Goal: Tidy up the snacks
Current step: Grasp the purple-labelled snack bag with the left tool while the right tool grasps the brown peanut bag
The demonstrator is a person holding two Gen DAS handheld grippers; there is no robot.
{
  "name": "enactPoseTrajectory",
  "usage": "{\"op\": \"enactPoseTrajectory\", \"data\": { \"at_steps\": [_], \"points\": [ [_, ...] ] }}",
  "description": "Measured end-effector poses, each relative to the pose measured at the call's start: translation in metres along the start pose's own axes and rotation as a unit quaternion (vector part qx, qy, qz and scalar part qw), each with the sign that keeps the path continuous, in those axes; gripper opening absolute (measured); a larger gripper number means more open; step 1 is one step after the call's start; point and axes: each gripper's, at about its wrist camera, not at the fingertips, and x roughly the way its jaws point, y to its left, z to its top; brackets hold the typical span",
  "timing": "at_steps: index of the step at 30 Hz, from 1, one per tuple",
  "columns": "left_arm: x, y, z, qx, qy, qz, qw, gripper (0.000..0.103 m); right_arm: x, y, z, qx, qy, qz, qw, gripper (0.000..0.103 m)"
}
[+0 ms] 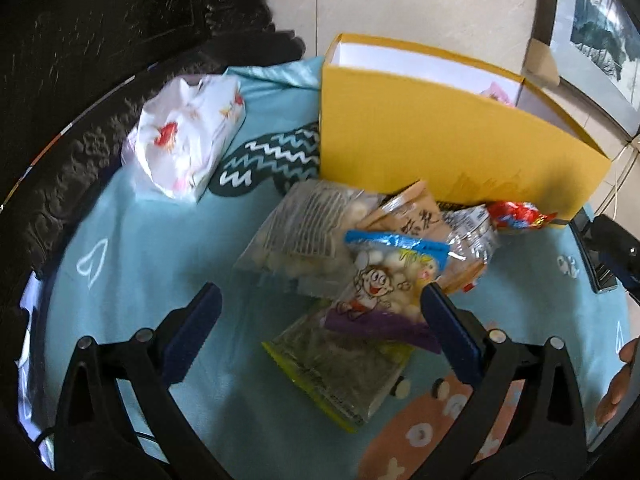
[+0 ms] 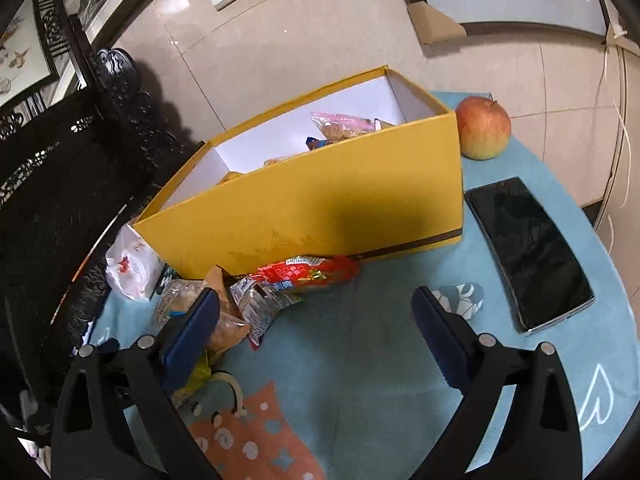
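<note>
Both my grippers are spread wide right now and neither has hold of anything. My left gripper [image 1: 320, 328] hangs over the loose pile of snack packets, with the cartoon bag of white balls [image 1: 384, 280] just inside its right pad. My right gripper [image 2: 316, 320] sits over bare cloth in front of the yellow box [image 2: 320, 208], near the red wrapper [image 2: 308, 274].

What could go sideways: the packets overlap, so closing on the cartoon bag might drag the green seaweed pouch [image 1: 340, 368] under it, or the slick film could just squirt out. My right side could also nudge the phone [image 2: 528, 252].

Count: 1 box, with some snacks already inside, about 6 packets still outside, 1 apple [image 2: 482, 128], 1 phone, 1 tissue pack [image 1: 184, 140].
</note>
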Motion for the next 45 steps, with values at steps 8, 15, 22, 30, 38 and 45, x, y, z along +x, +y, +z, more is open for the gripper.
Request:
{"op": "enactPoseTrajectory", "data": {
  "at_steps": [8, 15, 22, 30, 38, 45],
  "points": [
    [0.01, -0.026, 0.001, 0.047, -0.004, -0.007, 0.9989, 0.101, 0.005, 0.005, -0.004, -0.012, 0.006, -0.005, 1.0, 0.097],
    [0.025, -0.032, -0.002, 0.064, -0.013, -0.018, 0.9977, 0.062, 0.009, 0.01, -0.007, -0.027, 0.009, -0.014, 0.999, 0.097],
    [0.005, -0.01, 0.005, 0.041, -0.032, -0.025, 0.9983, 0.06, 0.023, 0.036, -0.023, -0.088, 0.036, -0.002, 0.995, 0.097],
    [-0.008, 0.013, 0.012, -0.002, -0.034, -0.041, 0.9986, 0.06, 0.03, 0.067, -0.037, -0.156, 0.036, 0.029, 0.987, 0.097],
    [-0.009, 0.028, 0.016, -0.026, -0.04, -0.024, 0.9986, 0.06, 0.064, 0.121, -0.036, -0.262, 0.079, 0.018, 0.962, 0.073],
    [0.017, 0.037, 0.013, -0.042, 0.01, 0.001, 0.9991, 0.06, 0.094, 0.137, -0.038, -0.307, 0.101, -0.004, 0.946, 0.071]
  ]
}}
